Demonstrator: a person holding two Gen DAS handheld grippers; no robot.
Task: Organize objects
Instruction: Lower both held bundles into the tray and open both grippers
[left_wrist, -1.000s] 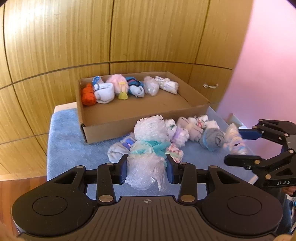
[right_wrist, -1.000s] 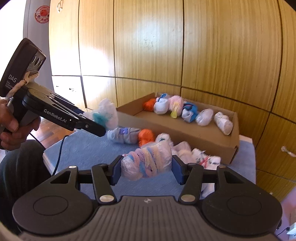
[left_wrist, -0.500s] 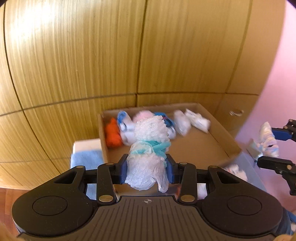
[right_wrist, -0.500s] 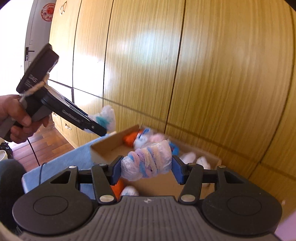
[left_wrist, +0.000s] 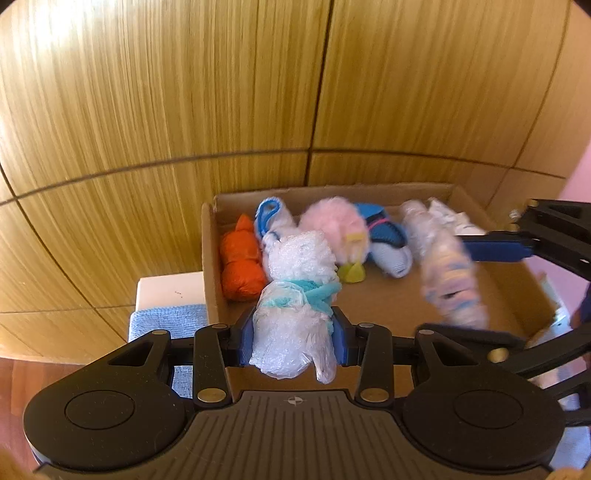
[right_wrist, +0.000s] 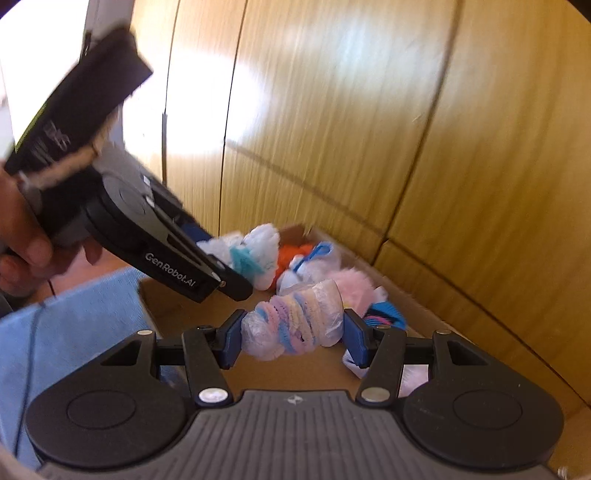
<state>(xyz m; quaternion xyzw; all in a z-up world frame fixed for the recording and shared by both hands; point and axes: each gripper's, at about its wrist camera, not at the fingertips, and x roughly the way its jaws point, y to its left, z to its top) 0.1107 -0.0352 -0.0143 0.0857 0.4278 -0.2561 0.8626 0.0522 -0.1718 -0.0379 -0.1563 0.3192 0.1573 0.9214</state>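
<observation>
My left gripper (left_wrist: 293, 338) is shut on a white fluffy bundle in clear plastic with a teal band (left_wrist: 295, 295), held above the near left part of the cardboard box (left_wrist: 208, 266). My right gripper (right_wrist: 293, 338) is shut on a pastel pink, blue and yellow bundle in plastic (right_wrist: 295, 326), over the box's middle. That pastel bundle (left_wrist: 452, 284) shows blurred at the right of the left wrist view. Several bundles lie along the box's far wall: an orange one (left_wrist: 240, 262), a pink fluffy one (left_wrist: 334, 225), a blue one (left_wrist: 384, 236).
The box stands on a blue cloth (right_wrist: 74, 325) against a wooden panelled wall (left_wrist: 184, 92). A white surface edge (left_wrist: 166, 291) shows left of the box. A hand (right_wrist: 22, 240) holds the left gripper's handle. The box's cardboard floor (left_wrist: 388, 295) lies bare in front of the row.
Both grippers carried their bundles from over the cloth and the loose pile to above the box. The right gripper with its pastel bundle now sits well inside the left wrist view.
</observation>
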